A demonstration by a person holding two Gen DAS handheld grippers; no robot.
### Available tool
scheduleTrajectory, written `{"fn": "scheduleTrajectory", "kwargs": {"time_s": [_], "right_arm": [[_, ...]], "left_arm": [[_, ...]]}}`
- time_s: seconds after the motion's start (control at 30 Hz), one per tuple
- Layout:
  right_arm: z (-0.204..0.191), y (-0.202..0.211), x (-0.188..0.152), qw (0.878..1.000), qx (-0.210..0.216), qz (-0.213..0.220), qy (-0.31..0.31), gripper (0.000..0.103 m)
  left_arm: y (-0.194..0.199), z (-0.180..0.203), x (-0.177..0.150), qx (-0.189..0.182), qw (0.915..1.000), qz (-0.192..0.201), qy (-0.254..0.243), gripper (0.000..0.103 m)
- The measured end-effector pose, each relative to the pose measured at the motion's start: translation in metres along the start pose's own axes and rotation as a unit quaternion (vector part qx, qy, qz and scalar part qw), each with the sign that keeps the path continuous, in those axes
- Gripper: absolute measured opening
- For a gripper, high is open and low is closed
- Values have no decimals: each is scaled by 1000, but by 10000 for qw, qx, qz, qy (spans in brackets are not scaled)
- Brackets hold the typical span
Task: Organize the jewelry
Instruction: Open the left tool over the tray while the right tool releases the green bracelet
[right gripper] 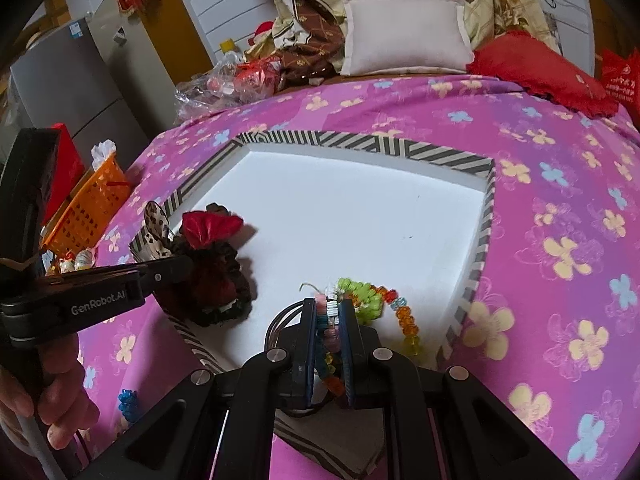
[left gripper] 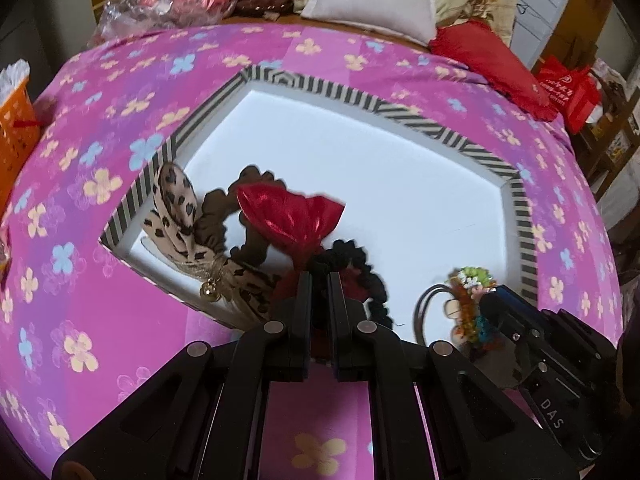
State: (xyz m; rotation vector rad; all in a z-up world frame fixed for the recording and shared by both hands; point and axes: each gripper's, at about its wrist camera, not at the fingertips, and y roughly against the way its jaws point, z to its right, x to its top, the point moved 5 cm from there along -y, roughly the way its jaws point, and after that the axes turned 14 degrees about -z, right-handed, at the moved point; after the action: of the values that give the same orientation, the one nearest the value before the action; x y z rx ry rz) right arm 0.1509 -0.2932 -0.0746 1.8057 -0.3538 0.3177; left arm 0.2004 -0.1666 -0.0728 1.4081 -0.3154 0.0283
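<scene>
Left-wrist view shows one shallow white tray with a black-and-white striped rim [left gripper: 404,114] lying on a pink flowered bedspread [left gripper: 100,152]. Inside the tray, at its near left corner, sit three hair pieces bunched together: one leopard-print fabric bow with a small gold bell [left gripper: 180,216], one brown scrunchie [left gripper: 218,208] touching it, and one black scrunchie [left gripper: 370,276] just beside. One red foil pouch [left gripper: 292,216] rises above the black scrunchie, its gathered neck pinched between the nearly closed fingers of the left gripper [left gripper: 320,280].

At the tray's near right side, the right gripper [right gripper: 329,308] is closed down on a bundle of beaded bracelets [right gripper: 328,320]; how many strands are in it cannot be told. One strand of amber, green and pale blue beads [right gripper: 402,316] loops out of the jaws onto the white floor, beside a lime-green bead cluster [right gripper: 362,294] and a thin dark wire hoop [right gripper: 280,318].

Beyond the tray's far rim lie one white pillow [right gripper: 404,36], one red cushion [right gripper: 536,68] and crumpled clear plastic bags [right gripper: 216,88]. Left of the tray stands one orange plastic basket [right gripper: 96,200]. One small blue bead piece [right gripper: 128,400] lies on the bedspread outside the tray's near left corner.
</scene>
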Motion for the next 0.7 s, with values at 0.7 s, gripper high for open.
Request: {"fn": "scheduleTrajectory", "kwargs": {"time_s": [0.7], "right_arm": [[-3, 20, -20, 9998, -3, 204, 9, 40]], "left_arm": [[8, 4, -11, -228, 9997, 45, -66, 34]]}}
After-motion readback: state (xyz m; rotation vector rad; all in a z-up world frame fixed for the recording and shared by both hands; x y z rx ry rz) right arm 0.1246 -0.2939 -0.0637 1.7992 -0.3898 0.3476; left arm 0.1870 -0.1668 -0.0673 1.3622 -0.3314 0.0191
